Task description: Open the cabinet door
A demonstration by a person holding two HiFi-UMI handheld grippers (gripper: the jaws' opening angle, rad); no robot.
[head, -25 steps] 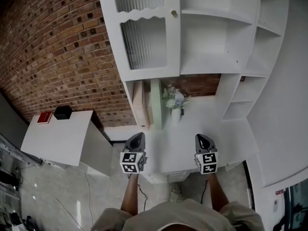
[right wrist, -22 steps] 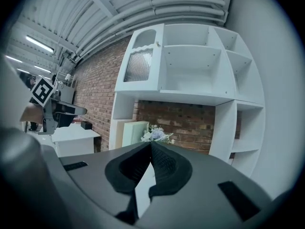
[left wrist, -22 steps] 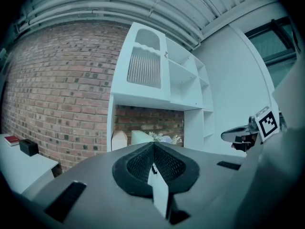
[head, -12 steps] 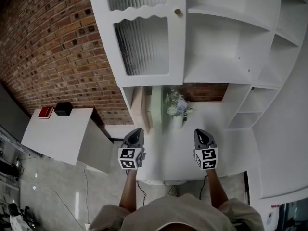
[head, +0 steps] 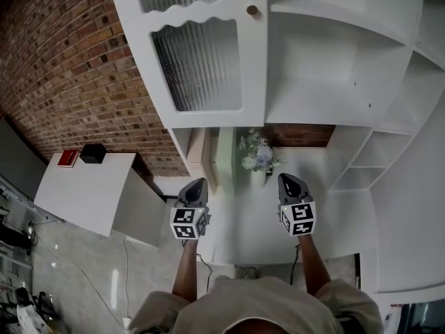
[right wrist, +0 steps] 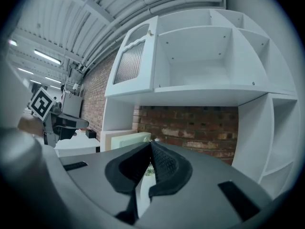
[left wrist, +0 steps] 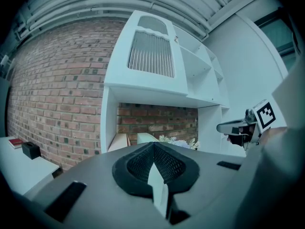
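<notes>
The white cabinet door (head: 198, 54) has a ribbed glass panel and a small round knob (head: 252, 10) at its right edge; it stands closed, high above the counter. My left gripper (head: 197, 184) and right gripper (head: 287, 179) are held side by side over the white counter (head: 243, 221), well below the door and apart from it. Both are shut with nothing between their jaws. In the left gripper view the door (left wrist: 150, 51) is up ahead of my left gripper (left wrist: 153, 144). In the right gripper view the door (right wrist: 135, 61) and knob (right wrist: 149, 32) are upper left of my right gripper (right wrist: 151, 142).
A vase of flowers (head: 256, 155) and flat boards (head: 208, 155) leaning on edge stand under the cabinet. Open white shelves (head: 327, 54) lie right of the door. A white side table (head: 90, 190) at left carries a black box (head: 92, 153) and a red book (head: 67, 158).
Both grippers have moved forward toward the cabinet, staying side by side and shut. The door and knob now appear larger and nearer.
</notes>
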